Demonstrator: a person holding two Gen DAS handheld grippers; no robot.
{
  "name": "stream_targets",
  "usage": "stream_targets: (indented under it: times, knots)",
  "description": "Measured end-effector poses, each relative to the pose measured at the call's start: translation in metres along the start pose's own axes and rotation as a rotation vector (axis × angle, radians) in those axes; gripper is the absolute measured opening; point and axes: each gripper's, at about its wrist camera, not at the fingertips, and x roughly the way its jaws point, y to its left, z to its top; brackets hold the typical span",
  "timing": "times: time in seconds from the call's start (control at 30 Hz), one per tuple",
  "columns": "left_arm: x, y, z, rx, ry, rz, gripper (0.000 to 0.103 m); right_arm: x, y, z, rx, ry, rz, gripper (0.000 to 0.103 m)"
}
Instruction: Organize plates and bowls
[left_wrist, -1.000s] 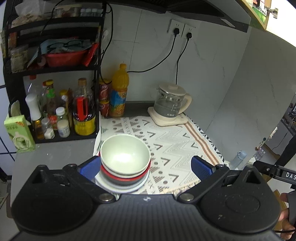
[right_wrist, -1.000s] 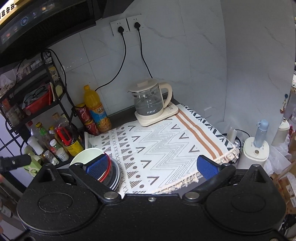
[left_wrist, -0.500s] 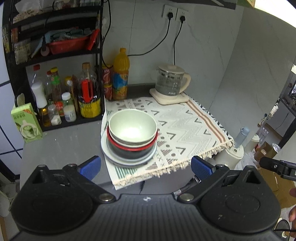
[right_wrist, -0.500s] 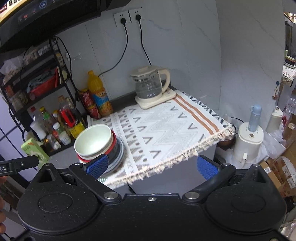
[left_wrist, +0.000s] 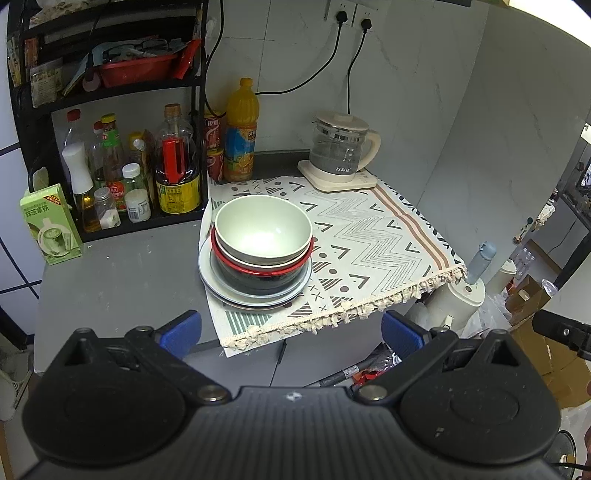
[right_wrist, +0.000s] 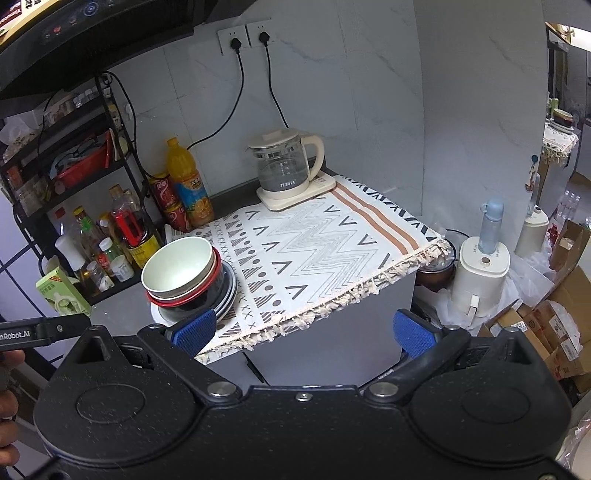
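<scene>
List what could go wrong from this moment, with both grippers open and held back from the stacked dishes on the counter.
1. The pale green bowl tops a stack of bowls on plates; a pinch on one rim might tilt the nested bowls.
2. The stack sits on the patterned cloth, whose fringe hangs over the counter edge; a snagged cloth could drag the dishes and the glass kettle.
3. Bottles on the rack stand close left of the stack, crowding the left gripper.
</scene>
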Motion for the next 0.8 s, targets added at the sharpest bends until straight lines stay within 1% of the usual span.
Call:
stream_targets:
  times: [0.37, 0.5, 0.8]
  knots:
    - [0.0014, 0.0047, 0.001, -0.002, 0.006, 0.003, 0.102, 0.0055, 0.006, 0.001, -0.003, 0.014, 0.027, 0.103]
    - [0.0022, 0.0048, 0.0017, -0.002, 0.007, 0.002, 0.102, 0.0047, 0.0056, 0.002, 0.01, 0.001, 0.03, 0.103]
    - [0.0045, 0.0052, 0.0022, -0.004, 0.01, 0.003, 0.103, 0.0062, 0.0048, 0.0035, 0.007, 0.0, 0.035, 0.103]
